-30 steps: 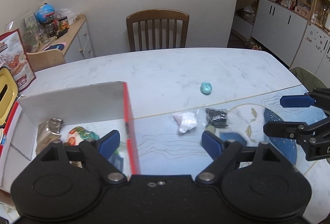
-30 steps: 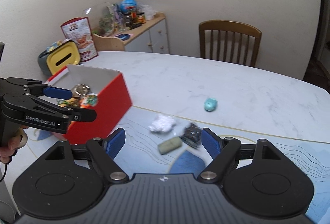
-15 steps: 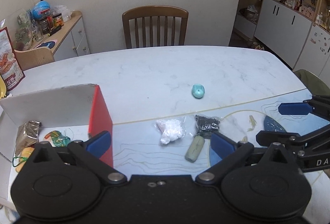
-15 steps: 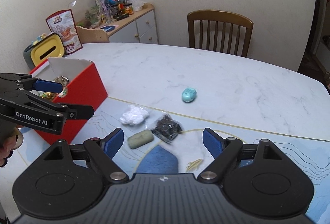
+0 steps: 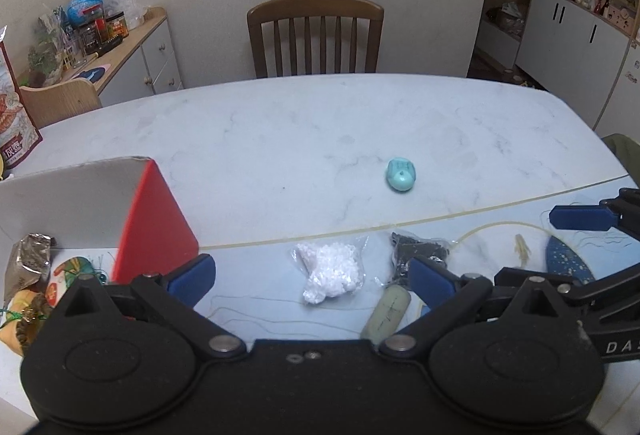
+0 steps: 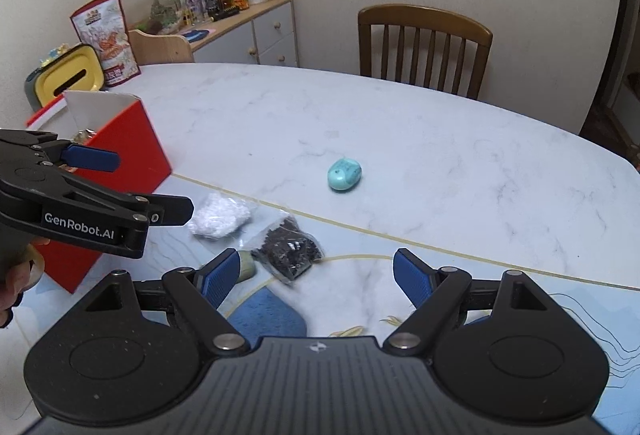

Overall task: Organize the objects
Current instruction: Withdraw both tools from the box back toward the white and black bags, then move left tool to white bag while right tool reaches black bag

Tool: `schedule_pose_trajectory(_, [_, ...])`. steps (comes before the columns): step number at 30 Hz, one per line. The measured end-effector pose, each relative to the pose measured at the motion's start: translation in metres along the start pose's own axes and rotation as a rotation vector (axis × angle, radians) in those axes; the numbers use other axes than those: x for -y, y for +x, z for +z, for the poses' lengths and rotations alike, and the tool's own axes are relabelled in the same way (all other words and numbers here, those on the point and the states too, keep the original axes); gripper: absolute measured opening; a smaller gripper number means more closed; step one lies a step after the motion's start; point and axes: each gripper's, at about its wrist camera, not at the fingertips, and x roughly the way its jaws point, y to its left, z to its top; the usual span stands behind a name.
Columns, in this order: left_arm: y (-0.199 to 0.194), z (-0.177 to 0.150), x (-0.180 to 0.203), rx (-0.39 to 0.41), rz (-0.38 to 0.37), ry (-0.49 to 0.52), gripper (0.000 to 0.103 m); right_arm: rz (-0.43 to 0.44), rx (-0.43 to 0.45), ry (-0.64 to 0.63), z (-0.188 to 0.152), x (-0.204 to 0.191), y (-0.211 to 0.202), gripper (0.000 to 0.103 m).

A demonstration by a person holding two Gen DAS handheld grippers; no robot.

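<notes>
Both grippers hover over the marble tabletop (image 5: pixel 320 123), jaws spread wide, nothing held: left gripper (image 5: pixel 310 275), right gripper (image 6: pixel 316 273). The olive-green capsule thing (image 5: pixel 387 311) lies flat just past the left gripper, its long axis running toward the bag of dark bits (image 5: pixel 416 255). White fluffy bag (image 5: pixel 332 269) sits beside it, teal pebble (image 5: pixel 401 175) farther out, red box (image 5: pixel 154 219) on the left.

Cream wall; wooden chair (image 5: pixel 315 35) behind marble table (image 5: pixel 320 123); cluttered sideboard (image 5: pixel 136 55) left.
</notes>
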Motion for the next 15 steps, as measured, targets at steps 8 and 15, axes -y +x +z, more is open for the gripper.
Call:
schedule_pose_trajectory(8, [0.026,-0.001,0.001,-0.033,-0.001,-0.026,0.102,0.044,-0.051,-0.008,0.001,0.008,0.026,0.084])
schedule_pose_trajectory(15, [0.046,-0.004,-0.001,-0.062,0.003,-0.030,0.102,0.079,-0.072,-0.056,0.002,0.003,0.050,0.084])
